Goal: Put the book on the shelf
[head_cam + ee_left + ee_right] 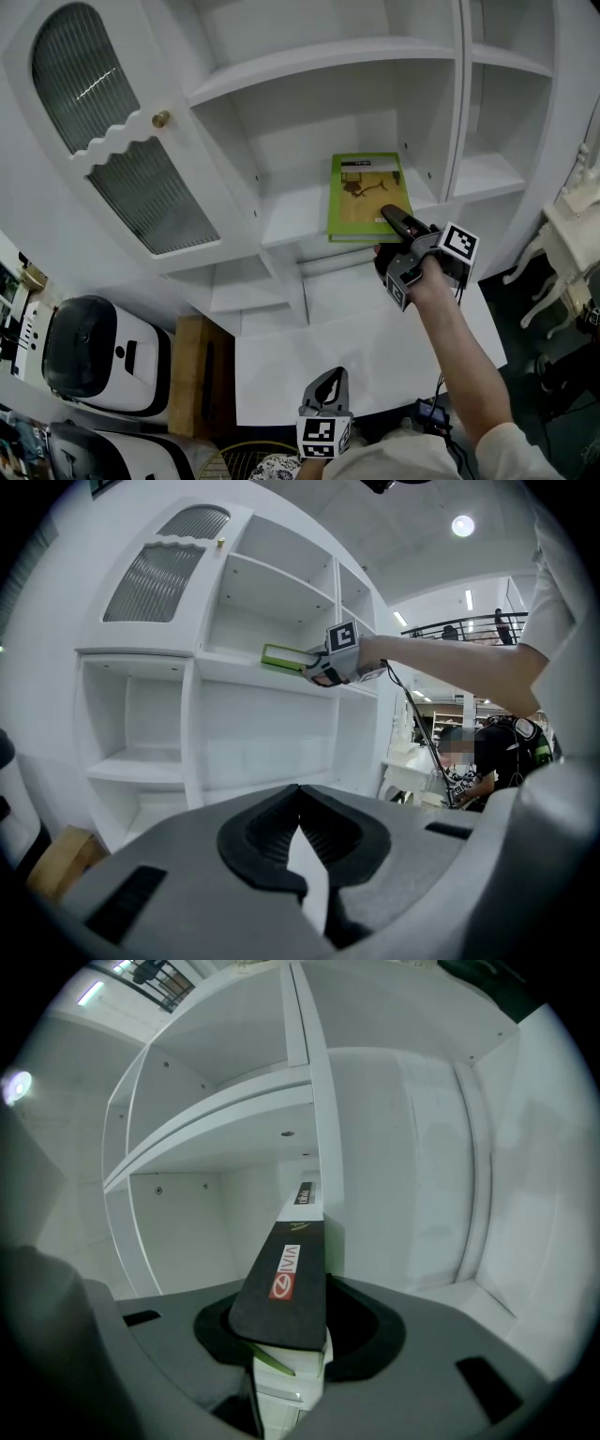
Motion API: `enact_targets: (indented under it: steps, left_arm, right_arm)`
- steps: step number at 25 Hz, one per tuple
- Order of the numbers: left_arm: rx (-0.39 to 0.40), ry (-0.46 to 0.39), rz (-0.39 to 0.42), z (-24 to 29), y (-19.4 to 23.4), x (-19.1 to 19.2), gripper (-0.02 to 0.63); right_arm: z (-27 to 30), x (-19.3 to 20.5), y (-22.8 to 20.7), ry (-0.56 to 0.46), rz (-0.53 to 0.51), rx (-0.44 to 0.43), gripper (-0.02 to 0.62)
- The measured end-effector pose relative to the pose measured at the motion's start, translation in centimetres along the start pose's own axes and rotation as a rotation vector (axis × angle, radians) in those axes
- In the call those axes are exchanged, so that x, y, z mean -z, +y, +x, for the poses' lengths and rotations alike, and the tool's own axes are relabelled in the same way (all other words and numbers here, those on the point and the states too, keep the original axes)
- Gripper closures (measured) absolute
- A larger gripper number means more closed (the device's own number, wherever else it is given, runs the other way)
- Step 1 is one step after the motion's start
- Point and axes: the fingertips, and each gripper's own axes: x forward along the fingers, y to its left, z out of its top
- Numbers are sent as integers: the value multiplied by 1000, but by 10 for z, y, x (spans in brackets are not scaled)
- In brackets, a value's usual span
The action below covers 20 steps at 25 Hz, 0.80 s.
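A green book [361,197] lies flat on a middle shelf [291,230] of the white cabinet, its near edge over the shelf's front. My right gripper [389,214] is shut on the book's near right corner. In the right gripper view the dark spine [286,1279] with a red logo runs out between the jaws toward the shelf's back wall. From the left gripper view the book [281,656] and the right gripper [319,667] show at shelf height. My left gripper [328,375] hangs low by my body, jaws shut, holding nothing.
An open cabinet door [122,150] with ribbed glass and a brass knob [161,119] stands at the left. A white counter [375,347] juts out below the shelf. White-and-black machines [94,356] and a wooden box [192,375] sit at lower left. Ornate white furniture [572,225] is at right.
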Motion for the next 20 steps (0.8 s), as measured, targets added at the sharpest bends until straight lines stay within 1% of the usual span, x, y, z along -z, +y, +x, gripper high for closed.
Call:
enact_targets:
  steps: [3,5,6,7,8,12,18,20]
  left_arm:
    - [3,4,-1,1,1,2,601]
    - [7,5,-1,2,1,2,601]
    - [10,6,0,3,-1,2,601]
    - [14,6,2,4,-2,2,601]
    - [18,6,3,5,-3,1,601]
    - [26,8,4,6,-5,2,601]
    - [24,12,9,8,-6,3,601]
    - [25,15,10,9,-7,4,601]
  right_arm:
    - [2,-3,1,-22,4,-3,460]
    - [3,-2,3,-23,-14,-14,460]
    - [3,-1,5,-21,-27,-25,452]
    - [2,-1,7,-21,-40,-36,424]
    - [2,-1,8,-23,-51,-42,411]
    - [-2,-4,11,-37,-62,-53,393]
    - [-8,-4,19,-35,-146,-88,333]
    - [-10,-4,18,-29,-165,-90,325]
